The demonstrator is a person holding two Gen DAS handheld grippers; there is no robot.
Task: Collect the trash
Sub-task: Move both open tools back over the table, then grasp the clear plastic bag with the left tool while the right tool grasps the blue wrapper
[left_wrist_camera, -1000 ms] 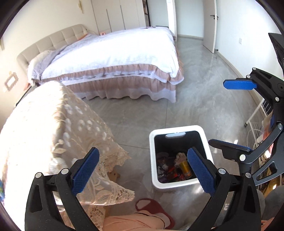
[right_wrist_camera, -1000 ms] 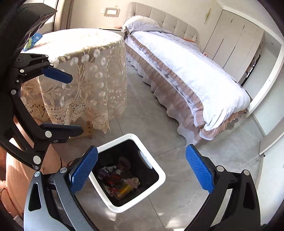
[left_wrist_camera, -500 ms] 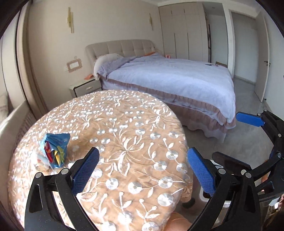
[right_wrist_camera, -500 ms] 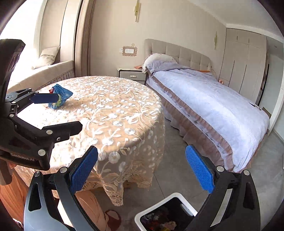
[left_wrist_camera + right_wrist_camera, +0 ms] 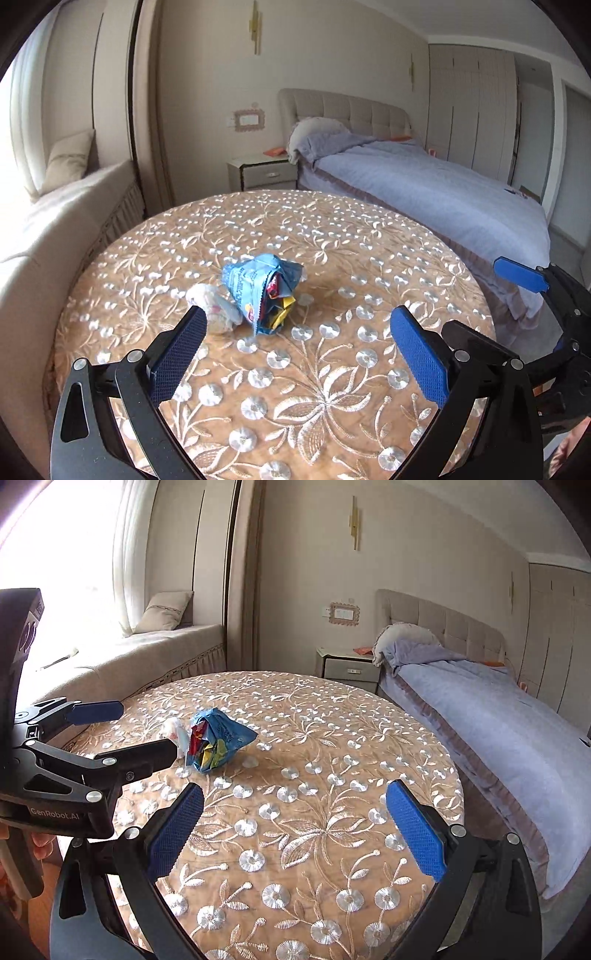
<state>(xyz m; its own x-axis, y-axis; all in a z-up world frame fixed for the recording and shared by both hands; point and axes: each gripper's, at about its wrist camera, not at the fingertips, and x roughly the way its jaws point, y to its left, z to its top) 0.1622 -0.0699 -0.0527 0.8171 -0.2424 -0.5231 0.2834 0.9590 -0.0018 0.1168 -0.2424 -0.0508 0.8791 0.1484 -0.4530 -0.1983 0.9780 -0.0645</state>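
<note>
A crumpled blue snack wrapper (image 5: 264, 290) with red and yellow scraps inside lies on the round table (image 5: 332, 369) with a lace cloth. A crumpled white tissue (image 5: 212, 308) lies against its left side. Both also show in the right wrist view, the wrapper (image 5: 218, 744) and the tissue (image 5: 173, 731). My left gripper (image 5: 295, 354) is open and empty, just short of the wrapper; it also shows in the right wrist view (image 5: 129, 734). My right gripper (image 5: 295, 830) is open and empty, farther back over the table.
A bed (image 5: 424, 184) stands to the right of the table, a nightstand (image 5: 264, 173) behind it, and a window seat (image 5: 147, 657) with a cushion to the left. The table edge curves close on the right.
Both grippers have swung up from the trash bin on the floor to the tabletop. The wrapper has come from the far left to just ahead of my left gripper.
</note>
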